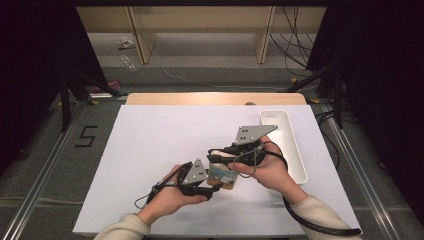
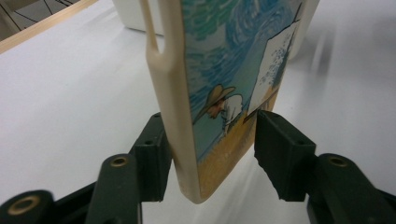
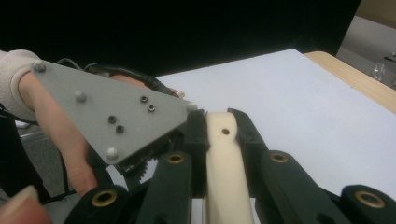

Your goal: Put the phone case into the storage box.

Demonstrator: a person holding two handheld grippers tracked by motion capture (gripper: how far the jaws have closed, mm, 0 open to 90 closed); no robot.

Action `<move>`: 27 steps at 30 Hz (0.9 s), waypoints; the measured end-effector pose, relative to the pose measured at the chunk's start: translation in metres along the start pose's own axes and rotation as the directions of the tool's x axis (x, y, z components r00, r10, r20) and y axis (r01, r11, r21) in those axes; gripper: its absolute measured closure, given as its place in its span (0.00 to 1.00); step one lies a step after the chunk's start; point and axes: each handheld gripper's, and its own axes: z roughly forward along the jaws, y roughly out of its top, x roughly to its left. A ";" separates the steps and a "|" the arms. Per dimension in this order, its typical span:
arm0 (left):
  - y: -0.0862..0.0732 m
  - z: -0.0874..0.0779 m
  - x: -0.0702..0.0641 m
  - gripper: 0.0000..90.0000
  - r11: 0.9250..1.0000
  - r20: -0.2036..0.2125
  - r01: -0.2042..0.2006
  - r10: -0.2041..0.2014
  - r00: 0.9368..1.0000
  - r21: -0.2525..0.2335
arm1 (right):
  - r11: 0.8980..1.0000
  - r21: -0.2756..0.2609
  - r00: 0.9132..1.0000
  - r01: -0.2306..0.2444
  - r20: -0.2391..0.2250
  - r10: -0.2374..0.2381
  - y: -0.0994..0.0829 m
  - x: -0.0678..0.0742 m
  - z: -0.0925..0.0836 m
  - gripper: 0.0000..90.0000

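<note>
Open white table (image 1: 150,150) left and ahead of both grippers; right blocked by long white tray (image 1: 295,150).

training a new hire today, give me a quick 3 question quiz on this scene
1. True or false: the right gripper is shut on the phone case.
2. What stands beyond the case, at the table's right edge? A) white tray B) red bowl C) metal pan
3. Do the left gripper's pads both press the case yet?

Key:
1. True; its jaws clamp the cream edge.
2. A, the white tray.
3. No. One pad touches the cream side, but a gap shows between the other pad and the printed face.
</note>
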 end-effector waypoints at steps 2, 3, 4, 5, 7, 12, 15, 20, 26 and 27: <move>0.000 0.000 0.000 0.56 1.000 -0.003 -0.009 0.009 1.000 0.003 | 1.000 0.001 1.000 0.000 -0.001 0.000 0.000 0.000 0.000 0.89; 0.000 0.000 0.000 0.57 1.000 -0.003 -0.010 0.010 1.000 0.004 | 1.000 0.001 1.000 -0.001 -0.002 0.001 0.000 0.000 0.000 0.89; 0.000 0.000 0.001 0.58 1.000 -0.003 -0.011 0.011 1.000 0.002 | 1.000 0.001 1.000 -0.001 -0.002 0.001 0.000 0.000 0.000 0.89; 0.000 0.000 0.001 0.59 1.000 -0.003 -0.010 0.010 1.000 -0.001 | 1.000 0.000 1.000 -0.002 -0.002 0.002 0.000 0.000 0.000 0.89; 0.000 -0.001 0.002 0.61 1.000 -0.002 -0.022 0.022 1.000 -0.002 | 1.000 -0.003 1.000 -0.004 -0.002 0.004 0.000 0.000 0.000 0.89; 0.001 -0.003 0.003 0.66 1.000 -0.004 -0.023 0.022 1.000 -0.010 | 1.000 -0.016 1.000 -0.015 -0.005 0.015 0.000 0.000 -0.001 0.89; 0.001 -0.004 0.003 0.70 1.000 -0.005 -0.015 0.015 1.000 -0.011 | 1.000 -0.022 1.000 -0.020 -0.006 0.020 0.000 -0.001 -0.001 0.89; 0.002 -0.006 0.005 0.77 1.000 -0.008 0.018 -0.018 1.000 -0.010 | 0.999 -0.031 1.000 -0.019 -0.010 0.019 0.000 0.000 0.000 0.89; 0.003 -0.008 0.006 0.83 0.999 -0.007 0.052 -0.052 0.999 -0.008 | 0.999 -0.039 1.000 -0.022 -0.015 0.021 0.001 -0.001 -0.001 0.88; 0.004 -0.008 0.006 0.84 0.999 -0.007 0.054 -0.054 0.999 -0.008 | 0.999 -0.041 1.000 -0.021 -0.015 0.021 0.001 -0.001 -0.001 0.88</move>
